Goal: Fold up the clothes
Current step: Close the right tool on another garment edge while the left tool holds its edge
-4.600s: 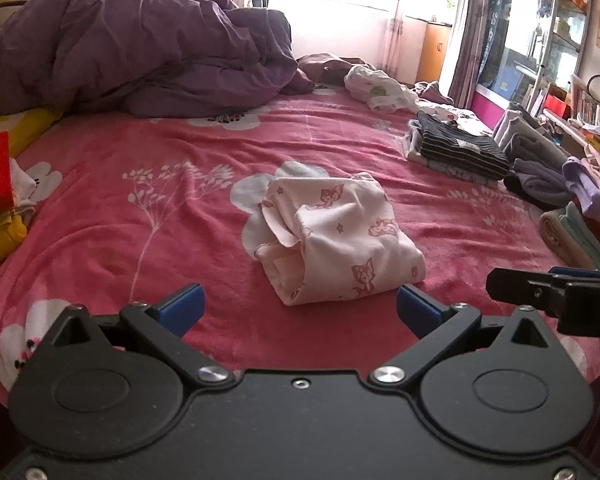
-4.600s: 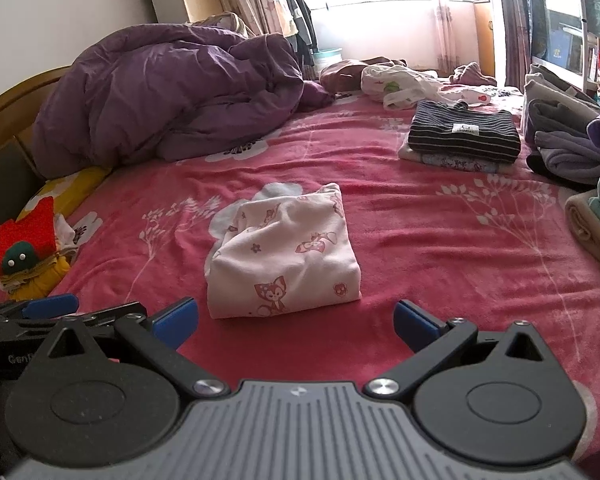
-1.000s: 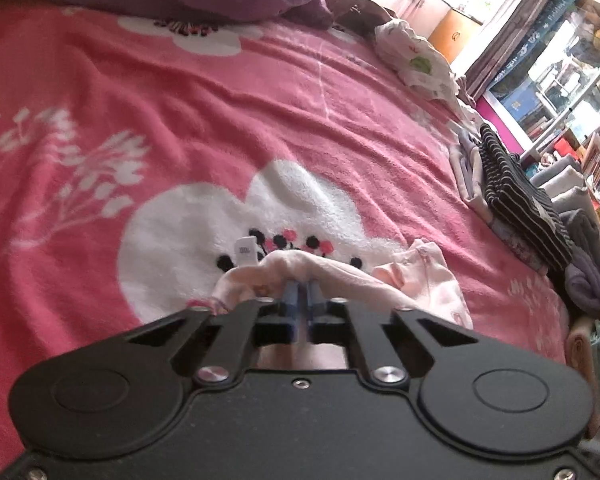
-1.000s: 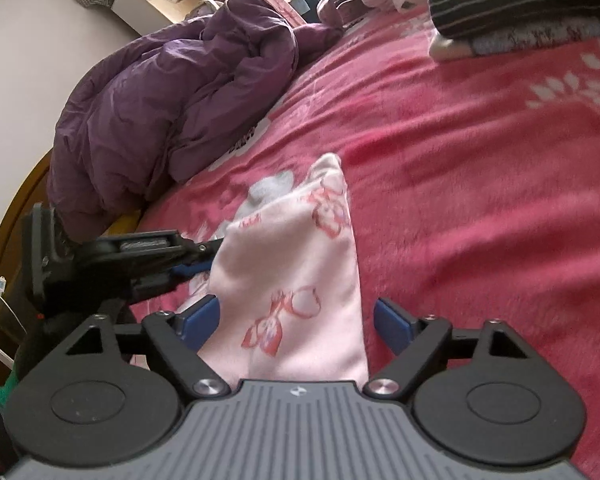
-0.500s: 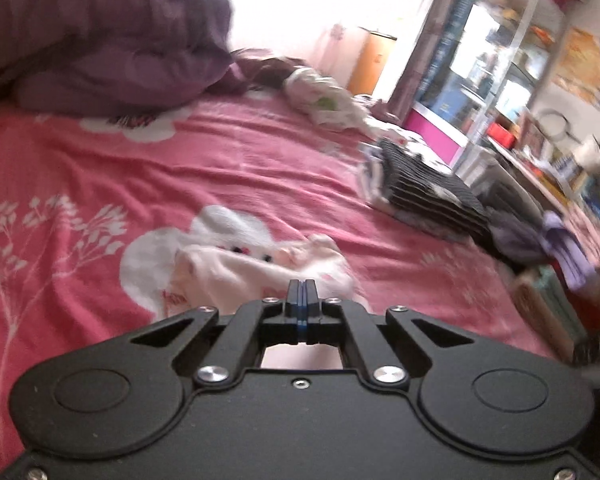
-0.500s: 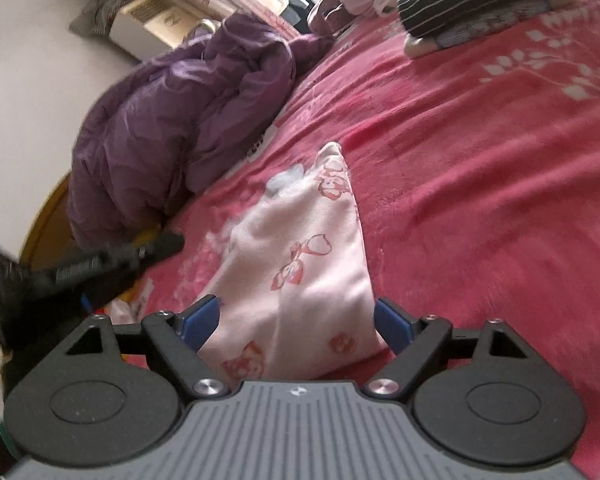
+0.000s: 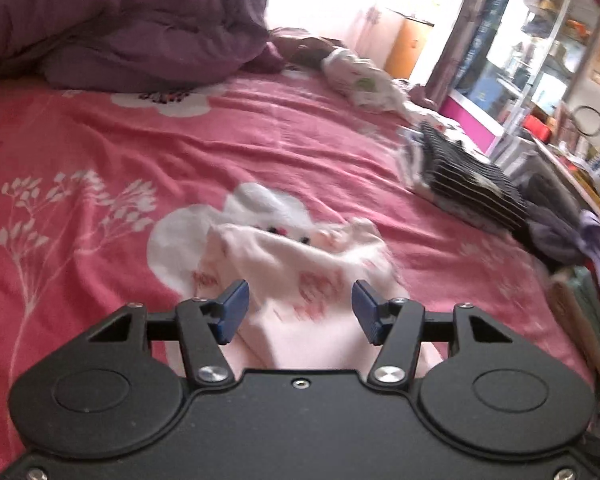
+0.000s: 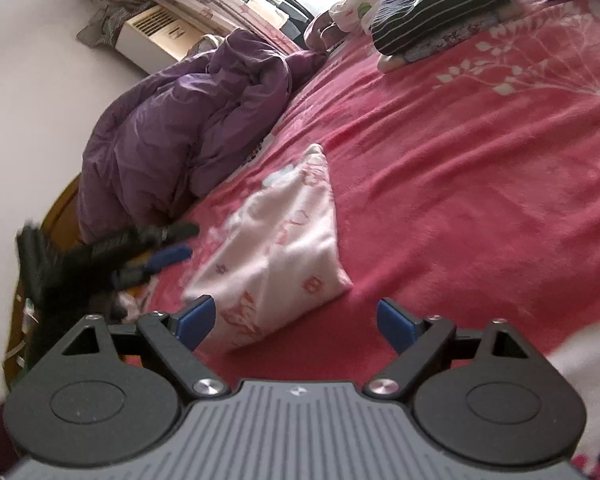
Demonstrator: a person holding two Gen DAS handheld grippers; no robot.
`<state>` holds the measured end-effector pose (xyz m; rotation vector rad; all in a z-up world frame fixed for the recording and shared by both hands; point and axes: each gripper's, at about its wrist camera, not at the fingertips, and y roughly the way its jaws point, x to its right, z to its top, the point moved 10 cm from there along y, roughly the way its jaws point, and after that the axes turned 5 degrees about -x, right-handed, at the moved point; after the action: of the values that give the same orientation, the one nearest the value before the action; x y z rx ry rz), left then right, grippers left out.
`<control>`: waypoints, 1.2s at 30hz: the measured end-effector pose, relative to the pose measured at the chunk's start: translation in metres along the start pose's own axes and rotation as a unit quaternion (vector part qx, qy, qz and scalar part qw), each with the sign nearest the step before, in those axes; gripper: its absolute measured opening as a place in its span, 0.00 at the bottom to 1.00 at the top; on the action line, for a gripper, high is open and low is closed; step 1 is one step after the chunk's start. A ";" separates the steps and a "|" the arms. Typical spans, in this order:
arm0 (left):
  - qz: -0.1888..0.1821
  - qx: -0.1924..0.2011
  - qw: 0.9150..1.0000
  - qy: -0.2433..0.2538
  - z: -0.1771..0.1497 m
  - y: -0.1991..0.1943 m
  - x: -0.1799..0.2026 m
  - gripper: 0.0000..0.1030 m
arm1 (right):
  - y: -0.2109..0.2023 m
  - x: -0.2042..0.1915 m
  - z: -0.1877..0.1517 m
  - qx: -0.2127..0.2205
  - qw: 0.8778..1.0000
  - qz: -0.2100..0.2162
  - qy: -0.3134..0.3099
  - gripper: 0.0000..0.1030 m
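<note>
A folded pale pink garment with small red prints [image 7: 300, 264] lies on the pink bedspread [image 7: 100, 152]. My left gripper [image 7: 296, 310] hovers just above its near edge; its jaws are opening and the blue pads touch no cloth. In the right wrist view the same garment [image 8: 284, 240] lies as a flat wedge ahead of my right gripper [image 8: 296, 326], which stands open just short of its near corner. The left gripper [image 8: 156, 256] shows blurred at the left of that view, beside the garment.
A purple duvet [image 7: 120, 20] is heaped at the head of the bed. A folded black striped garment [image 7: 468, 180] tops a stack at the right edge, with more folded clothes [image 7: 560, 232] beside it. A white crumpled garment [image 7: 360, 80] lies at the far end. Shelves [image 7: 540, 60] stand beyond the bed.
My left gripper, shut on the garment's edge a second ago, has let go, lifted back and opened. The right gripper has drawn back from the garment, staying open.
</note>
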<state>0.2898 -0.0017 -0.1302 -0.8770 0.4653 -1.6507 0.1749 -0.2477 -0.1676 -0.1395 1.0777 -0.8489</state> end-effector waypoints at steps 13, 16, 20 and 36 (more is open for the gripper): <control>0.038 -0.013 0.998 -0.043 0.012 0.052 -0.026 0.00 | 0.012 0.034 -0.016 0.018 1.000 0.005 0.011 0.86; 0.021 0.004 0.999 -0.028 0.013 0.034 -0.014 0.00 | 0.010 0.035 -0.016 0.024 1.000 0.011 0.017 0.86; -0.015 0.029 0.999 0.031 0.005 -0.007 0.020 0.00 | 0.004 0.034 -0.016 0.030 0.999 0.018 0.030 0.86; -0.045 0.036 0.956 0.289 -0.135 -0.110 0.099 0.00 | -0.046 0.000 -0.015 0.057 0.993 0.085 0.058 0.85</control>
<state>0.1092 -0.0858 -0.1094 -0.3500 0.7655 -1.9926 0.1379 -0.2744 -0.1525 0.0982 1.1300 -0.7689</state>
